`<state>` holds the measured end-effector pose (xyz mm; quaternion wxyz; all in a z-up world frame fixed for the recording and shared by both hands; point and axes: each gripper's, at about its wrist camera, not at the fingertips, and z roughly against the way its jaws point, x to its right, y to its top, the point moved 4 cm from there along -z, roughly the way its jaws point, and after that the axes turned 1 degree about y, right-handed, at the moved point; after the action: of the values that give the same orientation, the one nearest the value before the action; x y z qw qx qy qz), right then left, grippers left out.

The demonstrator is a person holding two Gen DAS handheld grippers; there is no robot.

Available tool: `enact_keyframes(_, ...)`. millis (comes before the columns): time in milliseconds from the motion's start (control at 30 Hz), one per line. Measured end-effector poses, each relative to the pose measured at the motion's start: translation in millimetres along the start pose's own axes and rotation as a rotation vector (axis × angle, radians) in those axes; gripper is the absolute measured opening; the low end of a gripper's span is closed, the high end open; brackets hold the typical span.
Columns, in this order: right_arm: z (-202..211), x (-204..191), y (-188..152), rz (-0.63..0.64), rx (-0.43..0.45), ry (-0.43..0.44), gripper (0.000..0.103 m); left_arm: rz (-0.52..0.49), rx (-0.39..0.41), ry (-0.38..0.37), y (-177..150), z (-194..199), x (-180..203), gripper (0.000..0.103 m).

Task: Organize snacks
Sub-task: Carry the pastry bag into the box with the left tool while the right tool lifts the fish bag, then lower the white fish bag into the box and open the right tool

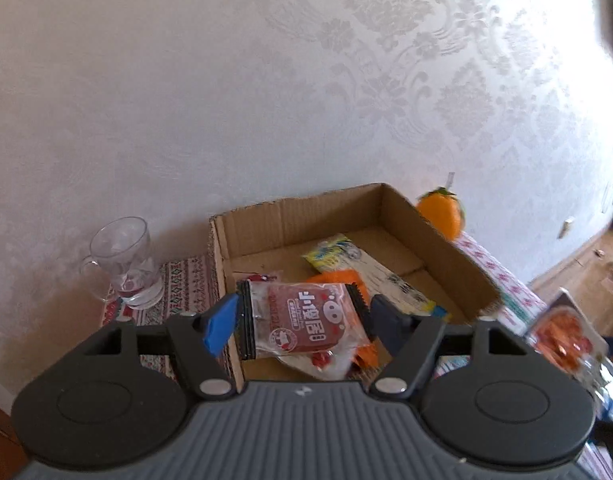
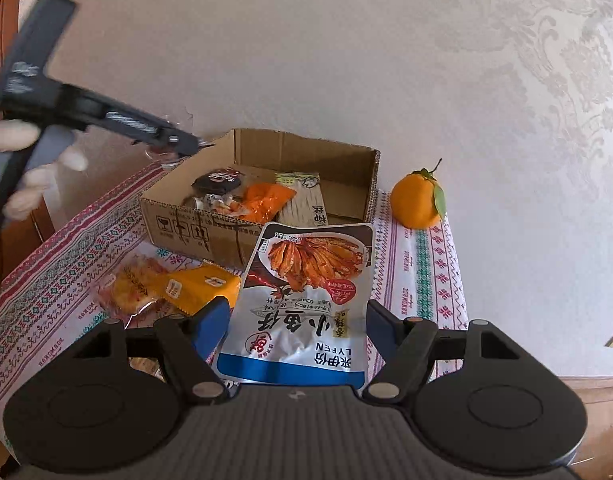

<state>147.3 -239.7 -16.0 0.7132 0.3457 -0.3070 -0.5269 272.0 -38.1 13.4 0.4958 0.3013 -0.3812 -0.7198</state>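
Note:
My left gripper point(image 1: 302, 320) is shut on a red-and-clear snack packet point(image 1: 306, 322) and holds it over the near-left part of an open cardboard box point(image 1: 438, 248). The box holds a yellow-green packet point(image 1: 332, 254), an orange packet point(image 1: 338, 277) and a long noodle-style pack point(image 1: 390, 276). My right gripper point(image 2: 298, 320) is shut on a large white fish-snack pouch point(image 2: 306, 292), held above the patterned tablecloth in front of the box point(image 2: 194, 224). The left gripper shows in the right wrist view point(image 2: 186, 144) at the box's far-left corner.
A glass mug point(image 1: 124, 260) stands left of the box by the wall. An orange fruit with a leaf point(image 2: 418, 200) sits right of the box. Yellow and orange snack packets point(image 2: 166, 286) lie on the tablecloth point(image 2: 422, 276) in front of the box. The wall is close behind.

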Motion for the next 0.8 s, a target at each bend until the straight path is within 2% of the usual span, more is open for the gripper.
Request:
enact_keyframes(100, -0.4, -1.3, 2.8, 0.006, 0.003, 0.0, 0.078, 0.001, -0.001, 0.017, -2.7, -10.6, -2.8, 0.084)
enact_keyframes(167, -0.4, -1.4, 5.1, 0.009, 0.007, -0.002, 0.078, -0.001, -0.009, 0.03, -10.0, -8.7, -4.1, 0.085)
enact_keyframes(233, -0.3, -1.3, 7.6, 0.013, 0.01, -0.003, 0.078, -0.003, -0.016, 0.012, -18.9, -1.6, -4.9, 0.085)
enact_keyframes(300, -1.1, -1.2, 10.7, 0.014, 0.013, -0.004, 0.078, -0.013, -0.011, 0.006, -29.2, 10.5, -4.9, 0.093)
enact_keyframes(367, -2.4, -0.7, 15.0, 0.013, 0.017, -0.001, 0.078, -0.022, -0.002, 0.014, -39.1, 23.3, -3.0, 0.095)
enact_keyframes(467, -4.8, -1.3, 21.8, 0.017, 0.025, 0.002, 0.078, -0.023, -0.006, 0.016, -55.6, 43.9, -0.8, 0.096)
enact_keyframes(667, -15.2, -1.3, 41.5, 0.016, 0.034, 0.016, 0.078, 0.048, -0.014, 0.014, -84.0, 73.7, 1.9, 0.096)
enact_keyframes(800, -27.5, 1.6, 61.4, 0.017, 0.043, 0.025, 0.078, 0.02, 0.004, 0.048, -93.0, 88.3, 9.2, 0.096)
